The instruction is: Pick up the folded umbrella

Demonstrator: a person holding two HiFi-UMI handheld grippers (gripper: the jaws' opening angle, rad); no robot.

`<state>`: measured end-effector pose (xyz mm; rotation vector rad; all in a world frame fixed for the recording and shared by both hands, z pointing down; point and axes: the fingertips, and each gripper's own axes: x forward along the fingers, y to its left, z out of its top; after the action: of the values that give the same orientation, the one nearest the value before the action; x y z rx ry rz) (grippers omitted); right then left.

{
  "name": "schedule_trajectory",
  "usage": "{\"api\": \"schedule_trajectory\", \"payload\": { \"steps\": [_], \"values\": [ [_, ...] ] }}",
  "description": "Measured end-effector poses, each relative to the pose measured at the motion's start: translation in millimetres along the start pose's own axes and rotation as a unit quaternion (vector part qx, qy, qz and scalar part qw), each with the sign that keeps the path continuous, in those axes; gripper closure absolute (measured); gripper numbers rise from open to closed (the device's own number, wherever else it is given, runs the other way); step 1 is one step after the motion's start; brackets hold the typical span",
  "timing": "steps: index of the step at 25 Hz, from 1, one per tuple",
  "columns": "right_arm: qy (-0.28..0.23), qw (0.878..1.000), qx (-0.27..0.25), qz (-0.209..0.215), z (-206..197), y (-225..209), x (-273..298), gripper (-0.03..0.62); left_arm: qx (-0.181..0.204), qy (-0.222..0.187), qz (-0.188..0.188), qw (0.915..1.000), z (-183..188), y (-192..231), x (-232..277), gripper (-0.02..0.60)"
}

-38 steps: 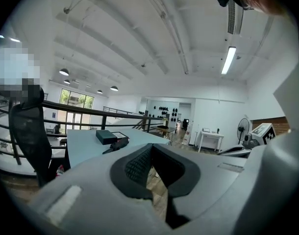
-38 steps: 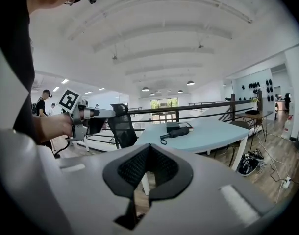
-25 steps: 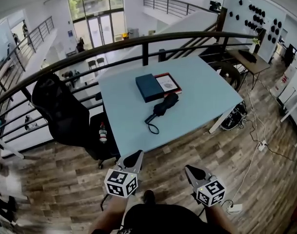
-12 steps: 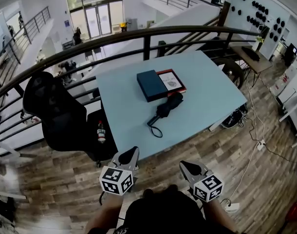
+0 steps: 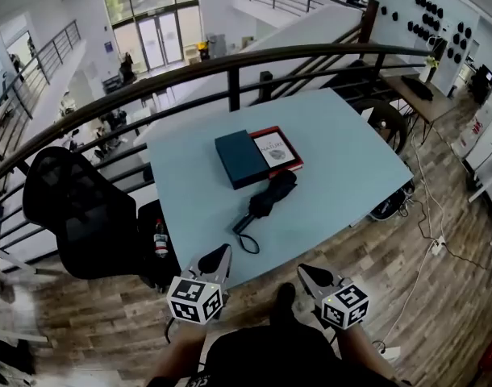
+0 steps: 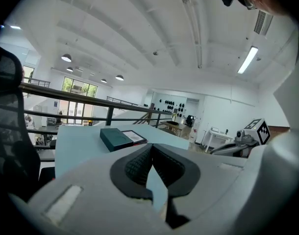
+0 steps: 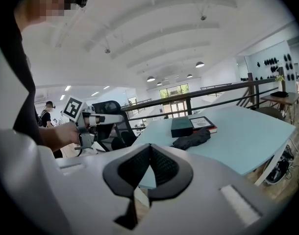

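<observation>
the left claw [image 5: 221, 253] is sitting fully closed, its two pad tips meeting with nothing between them. the right claw [image 5: 304, 270] is likewise closed tip to tip and is carrying nothing. both claws are hanging side by side just short of the near edge of the light blue counter [image 5: 343, 164], pointing toward it and not touching it.

the folded umbrella [image 5: 268, 197] is lying flat on the counter ahead of both claws, well apart from them and roughly on the line between the two. its handle end, with a black strap loop [image 5: 246, 239], is pointing back toward the left claw, and its bundled canopy end is pointing away. just beyond the umbrella's far end, a dark teal box [image 5: 239, 159] is resting on the counter, with a red-edged book [image 5: 278, 148] lying against the box's right side. a black office chair [image 5: 68, 212] is standing to the left of the left claw, beside the counter.
</observation>
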<state>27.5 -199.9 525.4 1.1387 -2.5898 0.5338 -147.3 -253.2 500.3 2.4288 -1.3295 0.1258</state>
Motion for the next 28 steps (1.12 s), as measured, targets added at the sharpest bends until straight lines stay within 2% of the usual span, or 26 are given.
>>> {"api": "schedule_trajectory", "payload": {
  "steps": [9,17,23,28],
  "values": [
    [-0.001,1.000,0.014,0.016,41.4,-120.4,37.1,0.594,0.011,0.011,0.005,0.9999,33.4,-14.1,119.5,0.577],
    [0.019,0.999,0.023,0.043,47.3,-182.8,54.0,0.594,0.032,0.003,0.046,0.9984,55.2,-21.8,162.3,0.577],
    [0.013,0.999,0.024,0.044,59.6,-187.6,64.4,0.594,0.019,0.005,0.063,0.9978,54.2,-1.2,159.4,0.577],
    [0.007,0.999,0.013,0.041,77.8,-168.2,83.7,0.594,0.019,-0.007,0.053,0.9984,62.7,18.6,157.3,0.577]
  ]
}}
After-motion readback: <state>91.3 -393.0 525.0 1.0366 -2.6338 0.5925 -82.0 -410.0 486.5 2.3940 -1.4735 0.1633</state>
